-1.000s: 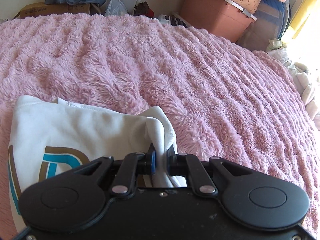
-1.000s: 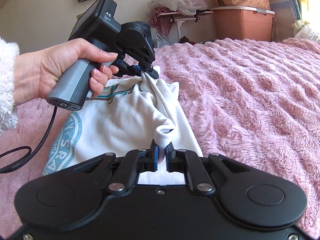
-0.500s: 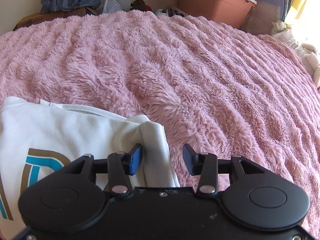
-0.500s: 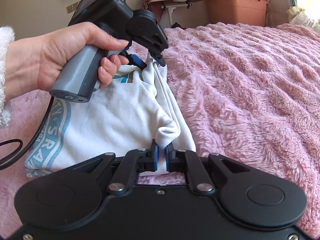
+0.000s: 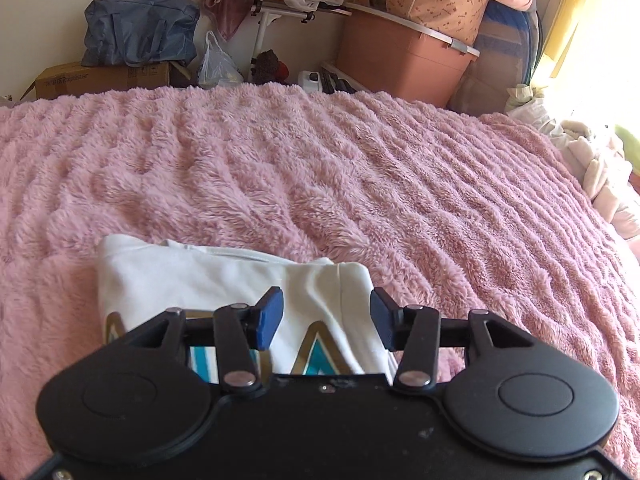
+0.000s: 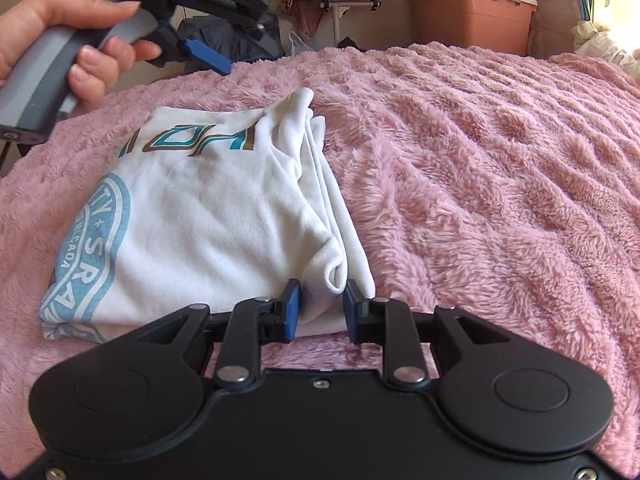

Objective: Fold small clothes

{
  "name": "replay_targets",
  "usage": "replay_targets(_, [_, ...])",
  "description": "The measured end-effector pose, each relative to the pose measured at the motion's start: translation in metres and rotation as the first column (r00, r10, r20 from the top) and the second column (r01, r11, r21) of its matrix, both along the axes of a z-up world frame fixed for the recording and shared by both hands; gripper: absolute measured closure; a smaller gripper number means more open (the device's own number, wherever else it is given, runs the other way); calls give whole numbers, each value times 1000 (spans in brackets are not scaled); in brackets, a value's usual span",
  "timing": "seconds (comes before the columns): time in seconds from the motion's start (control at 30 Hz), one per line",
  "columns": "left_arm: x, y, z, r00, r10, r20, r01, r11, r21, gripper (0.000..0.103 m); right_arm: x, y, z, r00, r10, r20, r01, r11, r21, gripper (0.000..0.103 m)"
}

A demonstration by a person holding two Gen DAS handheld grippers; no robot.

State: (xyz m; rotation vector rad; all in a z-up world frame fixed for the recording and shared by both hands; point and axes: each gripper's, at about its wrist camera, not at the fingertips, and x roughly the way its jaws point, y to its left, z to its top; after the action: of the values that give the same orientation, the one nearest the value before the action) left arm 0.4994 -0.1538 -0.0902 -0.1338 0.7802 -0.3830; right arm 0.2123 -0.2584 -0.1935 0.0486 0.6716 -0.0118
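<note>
Letting go of the white T-shirt after a fold on the pink fleece bed cover.

The white printed T-shirt (image 6: 192, 216) lies folded on the pink fleece bed cover (image 6: 500, 168), its doubled edge running along the right side. The left hand-held gripper (image 5: 326, 320) is lifted clear above the shirt's far corner, its jaws opening wide with nothing pinched. The right hand-held gripper (image 6: 318, 308) sits at the near corner, its jaws opening; the rolled hem (image 6: 334, 276) sits loosely between the blue pads, apparently no longer pressed. The release step looks nearly finished. Next likely calls for backing the right one off without dragging the hem, then either smoothing the bundle or taking both ends for a further fold.
</note>
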Motion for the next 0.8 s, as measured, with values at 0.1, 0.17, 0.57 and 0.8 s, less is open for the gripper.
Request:
replay_targets(0.1, [-37,41,-1,1000,1,1,-1,1000,-27,53,-7,2,16,1000,-1,31,3,998,-68,71])
replay_targets(0.17, [-62,65,-7,1000,12,-6,-12,999,-39,53,-11,1,30,998,11,69,-5,996,-85,69])
replay_targets(0.57, [-163,91,-79,999,2,-53,-10,987,-162,53,107,-6,58,971,198,135,-189,979,-77,66])
replay_targets(0.8, [-157,86,-100,996,12,-89,-28,983,-181,52,172,-5,37,982,176,64,-171,981,-88,66])
